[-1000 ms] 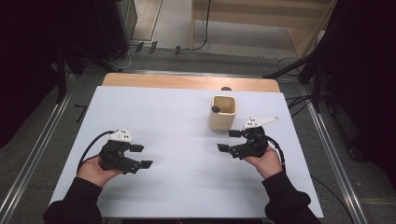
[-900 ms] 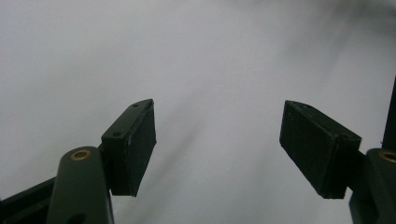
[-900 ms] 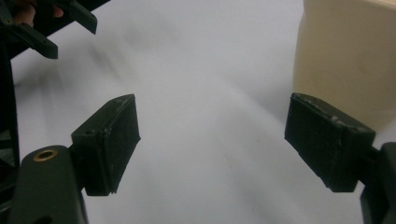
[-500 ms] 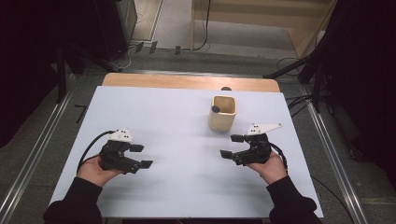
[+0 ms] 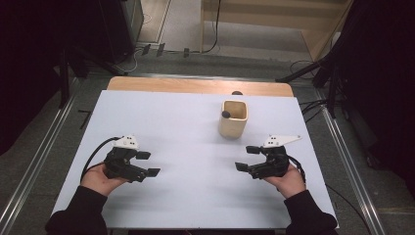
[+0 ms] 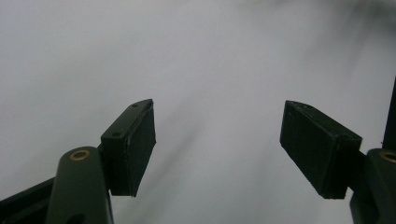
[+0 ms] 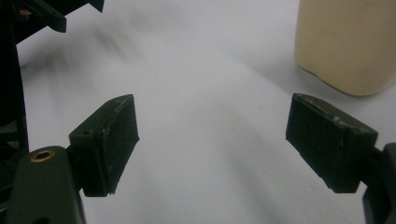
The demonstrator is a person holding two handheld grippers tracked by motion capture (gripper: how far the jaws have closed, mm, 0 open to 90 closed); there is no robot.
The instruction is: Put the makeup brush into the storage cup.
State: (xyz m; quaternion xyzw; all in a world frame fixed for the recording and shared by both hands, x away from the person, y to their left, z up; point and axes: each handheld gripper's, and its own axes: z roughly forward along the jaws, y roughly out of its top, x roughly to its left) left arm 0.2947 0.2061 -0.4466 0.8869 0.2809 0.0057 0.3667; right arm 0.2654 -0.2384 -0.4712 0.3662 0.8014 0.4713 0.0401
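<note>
The person wears black long sleeves [image 5: 80, 215] that reach to the wrists. Each hand-held gripper is black: the left hand-held gripper [image 5: 148, 164] has a small white plate [image 5: 127, 142] on top and a black cable [image 5: 95, 154] looping from its body, while the right hand-held gripper [image 5: 248, 158] carries a pale three-cornered plate [image 5: 283, 140] on top and a black cable [image 5: 297, 169] at its rear. In the gripper views the jaws are dark, matt, rectangular blocks with flat pads [image 6: 142, 144], slightly scuffed at the edges, mounted on dark green-black arms, each with a brass-coloured ringed hole [image 6: 79, 154] near the joint.
</note>
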